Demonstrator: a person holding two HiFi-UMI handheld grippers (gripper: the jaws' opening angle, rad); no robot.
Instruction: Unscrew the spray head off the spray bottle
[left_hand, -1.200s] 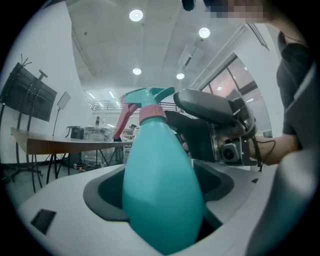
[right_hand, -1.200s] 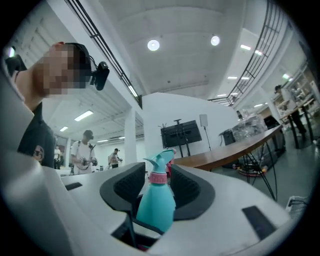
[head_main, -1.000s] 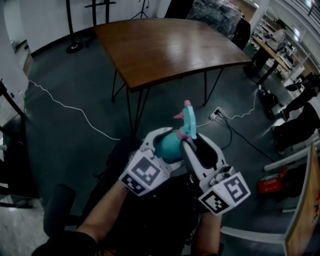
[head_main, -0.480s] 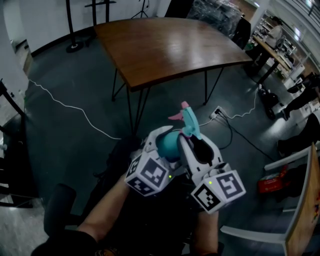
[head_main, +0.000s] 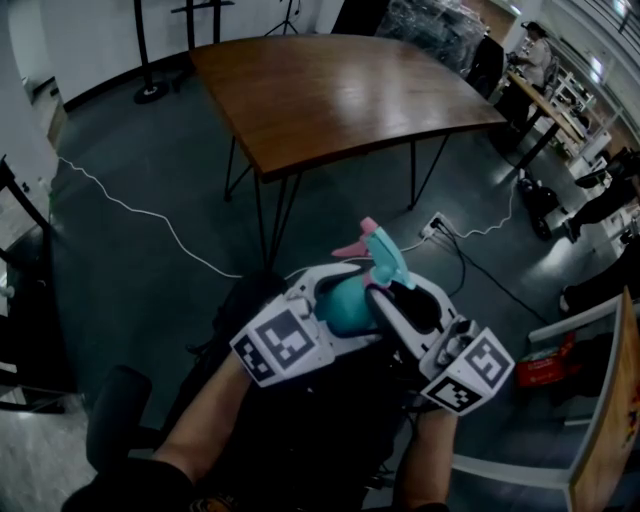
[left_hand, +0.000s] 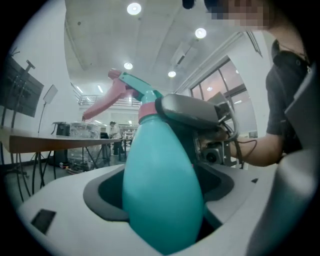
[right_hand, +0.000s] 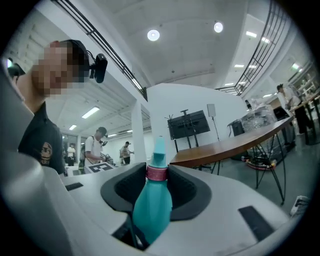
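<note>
The right gripper (right_hand: 156, 176) is seen with its jaws set either side of the pink collar (left_hand: 148, 111). They have just been closing, and the collar stands between them. The pads are drawn right up to it, though a firm bite is not yet shown.

The left gripper (left_hand: 161, 210) is clamped on the teal belly of the spray bottle (head_main: 345, 305). The bottle is carried in mid-air, close above the person's lap, neck tilted up and away. It is held well short of the brown table (head_main: 330, 95) at the far side.

The spray head (head_main: 382, 252) is not yet off the neck. Its pink trigger (left_hand: 102, 102) is thrown out to the left.

The bottle is judged to be light moulded plastic, smooth and rather slippery, with walls that are likely to give under a hard squeeze. What is inside cannot be told through the opaque body.

The belly is best held low and broad, as it is now, so that it is not spun in the cupped pads. The turning grip is best taken on the collar alone. The trigger is hinged and thin and would likely flex or snap under load. The nozzle is set off-centre, so a twist applied there would be lost. Slip at the collar is the likeliest fault.
</note>
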